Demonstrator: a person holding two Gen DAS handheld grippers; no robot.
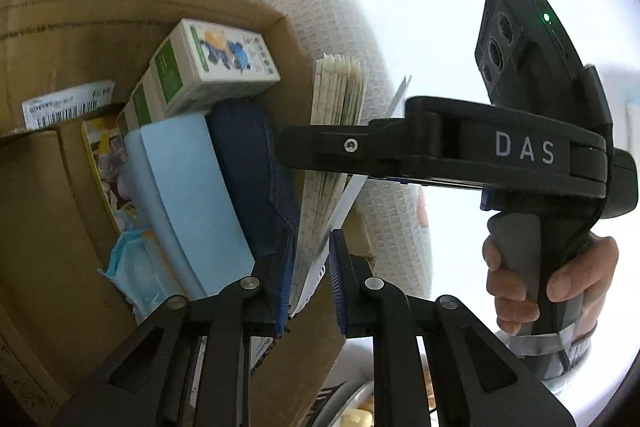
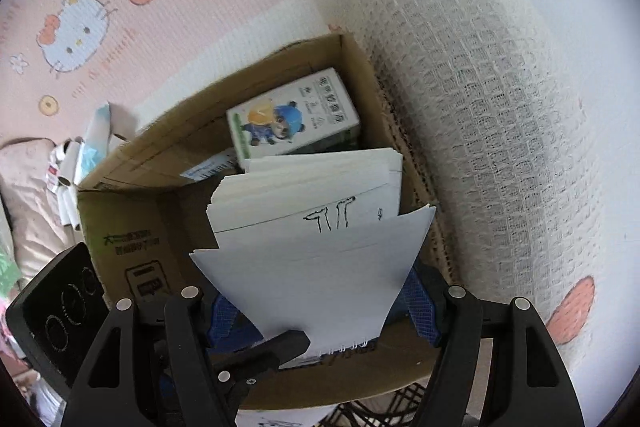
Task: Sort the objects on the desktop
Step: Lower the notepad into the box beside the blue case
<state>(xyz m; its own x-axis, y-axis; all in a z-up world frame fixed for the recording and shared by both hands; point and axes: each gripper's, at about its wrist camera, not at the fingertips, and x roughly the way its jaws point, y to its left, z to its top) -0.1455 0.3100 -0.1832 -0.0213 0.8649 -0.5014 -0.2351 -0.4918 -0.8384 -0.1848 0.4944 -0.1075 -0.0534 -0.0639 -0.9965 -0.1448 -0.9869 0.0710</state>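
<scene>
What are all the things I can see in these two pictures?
cardboard box: one, brown, open, holds most of the items
carton: one, white and green with cartoon bears, on top inside the box
flat slab: one, light blue, in the box
pouch: one, dark blue, in the box beside the slab
picture booklet: one, yellow-edged, in the box
notebook: one, white, spiral-bound, by the box's side wall
waffle cloth: one, white with orange spots, beside the box
printed cloth: one, pink with a cartoon cat, behind the box
left tool: one, black with blue pads, around the notebook's lower edge
right tool: one, black with blue pads, astride the notebook
hand: one, on the right tool's handle
</scene>
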